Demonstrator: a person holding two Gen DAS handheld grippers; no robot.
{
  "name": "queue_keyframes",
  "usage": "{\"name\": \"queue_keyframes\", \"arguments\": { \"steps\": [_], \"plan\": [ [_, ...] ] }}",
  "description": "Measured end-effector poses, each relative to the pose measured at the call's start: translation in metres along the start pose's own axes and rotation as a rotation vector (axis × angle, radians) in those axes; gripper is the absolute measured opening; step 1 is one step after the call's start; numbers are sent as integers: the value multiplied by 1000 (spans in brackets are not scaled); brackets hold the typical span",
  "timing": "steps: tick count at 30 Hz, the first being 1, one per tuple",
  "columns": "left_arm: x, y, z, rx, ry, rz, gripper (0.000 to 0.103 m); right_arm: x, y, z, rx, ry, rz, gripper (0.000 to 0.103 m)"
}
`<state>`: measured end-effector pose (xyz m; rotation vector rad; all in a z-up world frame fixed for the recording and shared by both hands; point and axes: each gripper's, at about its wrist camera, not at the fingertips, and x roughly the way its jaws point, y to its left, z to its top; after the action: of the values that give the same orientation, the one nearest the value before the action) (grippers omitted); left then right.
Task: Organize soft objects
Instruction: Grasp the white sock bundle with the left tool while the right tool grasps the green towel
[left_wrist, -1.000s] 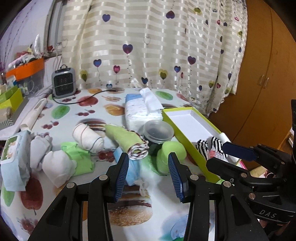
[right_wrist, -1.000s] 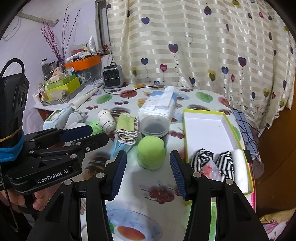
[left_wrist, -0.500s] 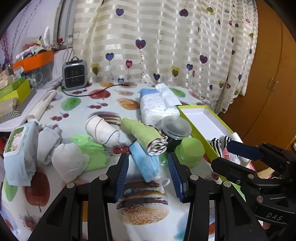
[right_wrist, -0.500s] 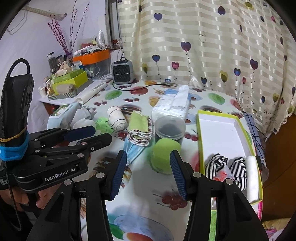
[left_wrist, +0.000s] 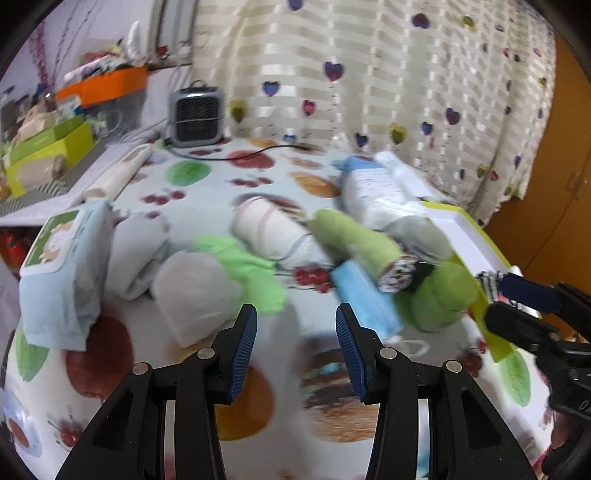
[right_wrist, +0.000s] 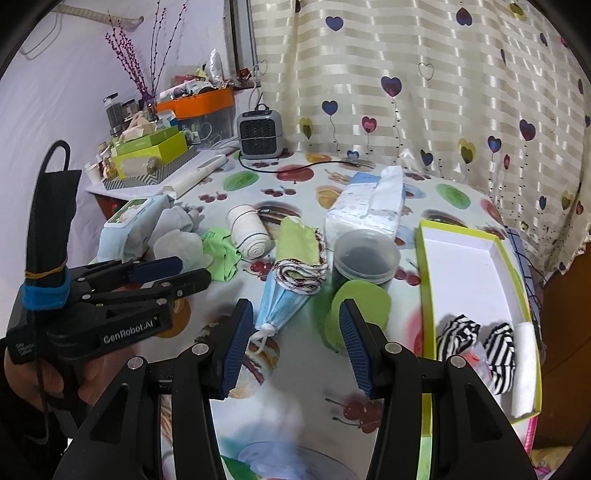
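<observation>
Ahead of the left gripper (left_wrist: 293, 341), wide open and empty above the bench (left_wrist: 280, 398), the blue face mask (left_wrist: 364, 297) lies just right of its line, so closing could miss it. Between the right gripper (right_wrist: 293, 347) fingers, likewise spread and empty, the face mask (right_wrist: 284, 299) lies just beyond, touching the rolled green cloth (right_wrist: 299, 254); a careless grab might drag that along too.
</observation>
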<state>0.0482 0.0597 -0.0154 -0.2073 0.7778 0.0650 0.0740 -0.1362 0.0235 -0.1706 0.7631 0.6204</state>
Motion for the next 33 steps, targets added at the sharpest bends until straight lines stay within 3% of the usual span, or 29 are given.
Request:
{"name": "queue_keyframes", "arguments": {
  "steps": [8, 16, 27, 28, 33],
  "plan": [
    [9, 46, 3, -92, -5, 52, 54, 13, 7, 5, -19, 11, 28, 50],
    [24, 57, 11, -102, 5, 48, 56, 31, 14, 7, -31, 46, 49, 50],
    [11, 72, 13, -148, -71, 82, 58, 47, 13, 23, -43, 43, 22, 50],
    [15, 72, 14, -146, -63, 73, 62, 49, 13, 26, -49, 41, 18, 50],
    [34, 76, 11, -159, 1, 62, 63, 73, 13, 39, -82, 66, 1, 50]
  ]
}}
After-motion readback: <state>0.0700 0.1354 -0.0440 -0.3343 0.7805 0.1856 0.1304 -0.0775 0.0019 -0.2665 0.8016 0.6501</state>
